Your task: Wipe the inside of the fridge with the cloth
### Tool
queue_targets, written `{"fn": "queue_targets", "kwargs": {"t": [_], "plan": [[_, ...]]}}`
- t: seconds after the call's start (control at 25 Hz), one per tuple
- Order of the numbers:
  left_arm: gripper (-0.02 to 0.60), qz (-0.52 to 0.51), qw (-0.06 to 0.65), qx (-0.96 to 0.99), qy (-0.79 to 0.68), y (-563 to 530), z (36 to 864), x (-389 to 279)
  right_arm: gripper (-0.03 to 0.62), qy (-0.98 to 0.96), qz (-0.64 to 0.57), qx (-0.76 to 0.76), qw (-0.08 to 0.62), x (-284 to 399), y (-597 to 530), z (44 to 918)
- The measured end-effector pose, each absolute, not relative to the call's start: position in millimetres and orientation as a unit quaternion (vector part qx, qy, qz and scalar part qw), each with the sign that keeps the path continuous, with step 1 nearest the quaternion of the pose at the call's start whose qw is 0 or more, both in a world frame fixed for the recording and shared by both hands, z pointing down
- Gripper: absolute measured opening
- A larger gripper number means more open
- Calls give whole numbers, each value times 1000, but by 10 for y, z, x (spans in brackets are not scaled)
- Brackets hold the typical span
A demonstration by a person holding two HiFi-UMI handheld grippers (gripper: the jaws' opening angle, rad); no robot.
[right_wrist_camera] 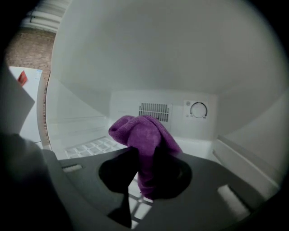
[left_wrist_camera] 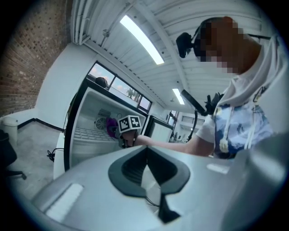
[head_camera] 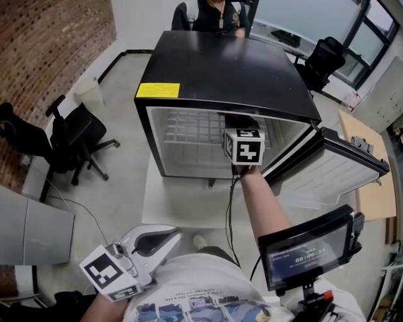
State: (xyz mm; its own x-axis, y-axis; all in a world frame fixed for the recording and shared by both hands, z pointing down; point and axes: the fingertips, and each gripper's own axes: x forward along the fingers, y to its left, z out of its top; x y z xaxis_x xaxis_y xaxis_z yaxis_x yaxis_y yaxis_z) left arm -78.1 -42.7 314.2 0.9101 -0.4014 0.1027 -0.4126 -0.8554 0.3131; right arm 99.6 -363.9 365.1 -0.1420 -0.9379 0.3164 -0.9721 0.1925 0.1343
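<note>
Inside the open fridge [head_camera: 220, 69], the right tongs [right_wrist_camera: 144, 173] are clamped on a purple cloth [right_wrist_camera: 144, 140]. The cloth stands bunched up above the jaws, with one fold hanging down between them. In the right gripper view we see the cloth held clear of the white back wall, in front of a slotted vent grille [right_wrist_camera: 155, 109] and a round thermostat dial [right_wrist_camera: 198, 109]. Any markings around the dial are too small to read. A white wire shelf [right_wrist_camera: 90, 148] lies below and to the left of the cloth.

In the head view, the marker cube [head_camera: 244, 146] of the right tongs sits at the mouth of the cabinet, under its top edge, and the forearm extends back toward the camera. The fridge is black outside and white inside, and it stands on a low white surface [head_camera: 182, 201]. Its door [head_camera: 327, 166] is swung open to the right. A yellow label [head_camera: 157, 90] sits at the front left corner of the fridge top, and we cannot read its print.

The left tongs [left_wrist_camera: 146, 173] are held low at the person's left side, well apart from the fridge. Their jaws are together with nothing between them. From the left gripper view we see the purple cloth just behind the right tongs' cube, inside the cabinet.

A small screen [head_camera: 308, 248] at lower right shows pale digits that are too small to read with certainty. A black office chair [head_camera: 75, 135] stands to the left of the fridge near a brick wall [head_camera: 44, 44]. Another person [head_camera: 214, 12] stands behind the fridge.
</note>
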Motion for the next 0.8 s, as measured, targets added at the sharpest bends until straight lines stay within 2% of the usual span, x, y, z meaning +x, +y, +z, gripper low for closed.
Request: {"fn": "queue_targets", "kwargs": {"t": [0.52, 0.8], "plan": [[8, 17, 165, 940, -297, -300, 3156, -1248, 78, -823, 57, 547, 142, -254, -3780, 3644], [8, 19, 162, 933, -321, -245, 3145, -1378, 78, -846, 86, 515, 106, -612, -3763, 3583]]}}
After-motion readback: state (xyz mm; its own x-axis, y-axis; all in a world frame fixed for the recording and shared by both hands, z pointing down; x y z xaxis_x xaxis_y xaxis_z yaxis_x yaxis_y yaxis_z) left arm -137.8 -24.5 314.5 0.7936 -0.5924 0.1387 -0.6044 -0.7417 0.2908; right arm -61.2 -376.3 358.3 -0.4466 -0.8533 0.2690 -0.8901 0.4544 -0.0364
